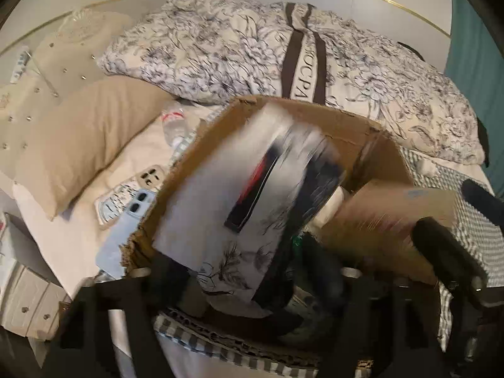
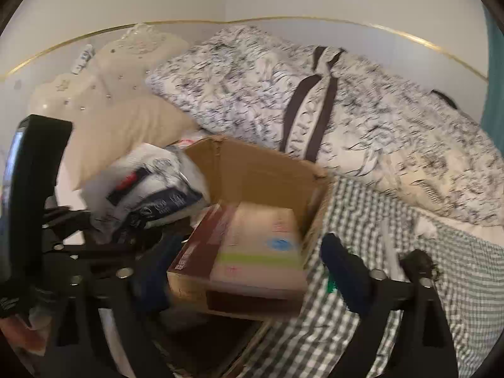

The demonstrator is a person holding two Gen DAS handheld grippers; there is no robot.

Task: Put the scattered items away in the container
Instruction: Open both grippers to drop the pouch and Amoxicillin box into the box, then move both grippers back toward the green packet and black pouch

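Observation:
A brown cardboard box (image 1: 352, 126) stands open on the bed; it also shows in the right wrist view (image 2: 261, 170). My left gripper (image 1: 249, 286) is shut on a white floral plastic package (image 1: 239, 195) and holds it tilted over the box's left side; the package also shows in the right wrist view (image 2: 148, 182). My right gripper (image 2: 249, 267) holds a flat brown-and-cream carton (image 2: 249, 252) at the box's near opening; the carton also shows in the left wrist view (image 1: 387, 220). A blue phone (image 1: 126, 230), a patterned phone case (image 1: 126, 195) and a plastic bottle (image 1: 176, 123) lie left of the box.
A beige pillow (image 1: 85, 148) lies at the left. A floral duvet (image 1: 346, 63) is piled behind the box. A checked blanket (image 2: 393, 283) covers the bed at the right. A tufted headboard (image 1: 60, 60) stands at the far left.

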